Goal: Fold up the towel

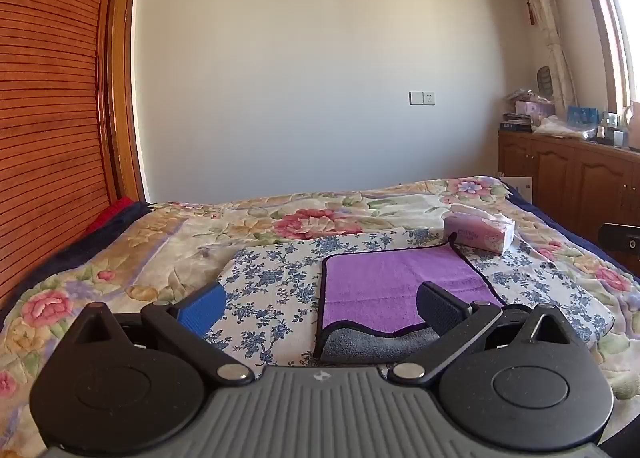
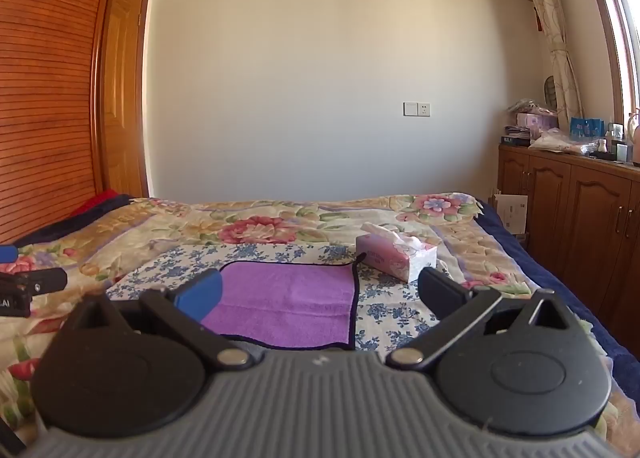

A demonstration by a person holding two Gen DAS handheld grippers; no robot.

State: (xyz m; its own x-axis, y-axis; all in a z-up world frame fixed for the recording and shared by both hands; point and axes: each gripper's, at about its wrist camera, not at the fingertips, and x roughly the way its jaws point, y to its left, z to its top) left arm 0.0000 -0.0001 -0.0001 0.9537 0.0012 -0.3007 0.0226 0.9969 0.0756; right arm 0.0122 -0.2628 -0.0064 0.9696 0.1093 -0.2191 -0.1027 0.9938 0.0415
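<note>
purple towel (image 1: pixel 400 290) sits flat mid-bed (image 1: pixel 120 258) on the blue-flowered cloth (image 1: pixel 272 290), tissue box (image 1: pixel 478 234) at its far corner. Left gripper (image 1: pixel 320 308) and right gripper (image 2: pixel 320 294) both spread wide, holding nothing. Looks soft and floppy, I'd pinch the near corners

plush matt towel (image 1: pixel 400 286), seemingly quilted bedspread (image 1: pixel 280 226)

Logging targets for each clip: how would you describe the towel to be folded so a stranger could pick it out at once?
Start at the bed with the big pink-flowered quilt; on it lies a smaller white cloth printed with blue flowers. The purple terry towel with dark piping lies flat on that cloth, just near of the pink tissue box. It is the only plain, unpatterned fabric there, and its near edge is turned over, showing grey.
</note>
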